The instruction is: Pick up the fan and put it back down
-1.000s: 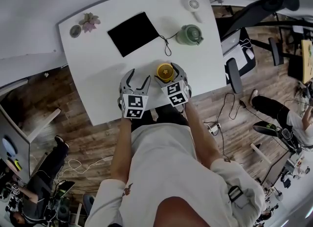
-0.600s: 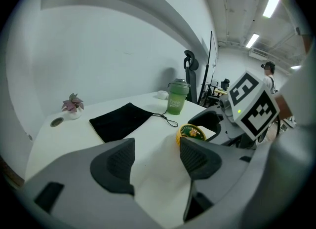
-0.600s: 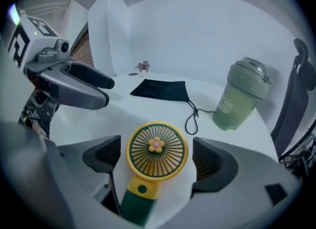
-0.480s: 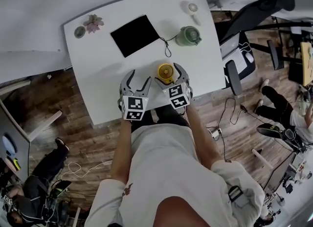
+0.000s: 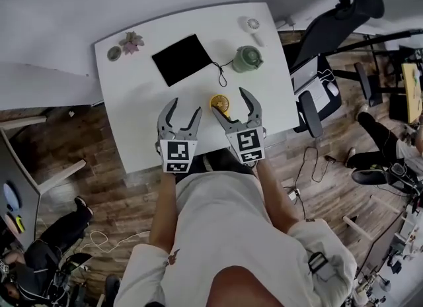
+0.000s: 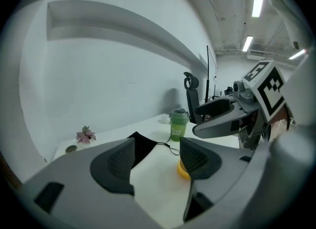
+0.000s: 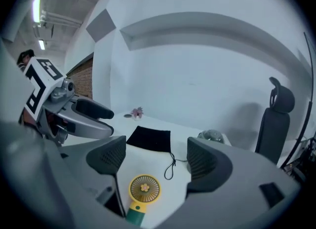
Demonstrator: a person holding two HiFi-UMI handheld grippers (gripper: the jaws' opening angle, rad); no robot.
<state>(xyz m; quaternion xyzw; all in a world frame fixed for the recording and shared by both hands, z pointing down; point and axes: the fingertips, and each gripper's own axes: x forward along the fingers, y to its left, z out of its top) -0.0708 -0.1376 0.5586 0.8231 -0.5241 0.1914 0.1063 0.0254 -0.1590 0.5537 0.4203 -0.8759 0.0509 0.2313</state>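
The yellow fan (image 5: 220,103) with a green handle lies flat on the white table (image 5: 139,127) near its front edge. My right gripper (image 5: 230,100) hangs above it, its jaws closing with nothing between the pads. In the right gripper view the fan (image 7: 144,189) lies on the table below the right gripper (image 7: 158,161), apart from both pads. My left gripper (image 5: 186,106) hovers beside it on the left, open and holding nothing. In the left gripper view the fan (image 6: 183,170) peeks out behind the right jaw of the left gripper (image 6: 155,159).
A black pouch (image 5: 183,59) with a cord lies mid-table, and a green lidded pot (image 5: 247,59) stands to its right. A small white fan (image 5: 252,26) lies at the far right corner, a pink flower (image 5: 132,41) at the far left. A black office chair (image 5: 344,14) stands right of the table.
Both grippers have risen away from the table. The yellow fan, earlier between the right gripper's jaws, now lies on the table below them.
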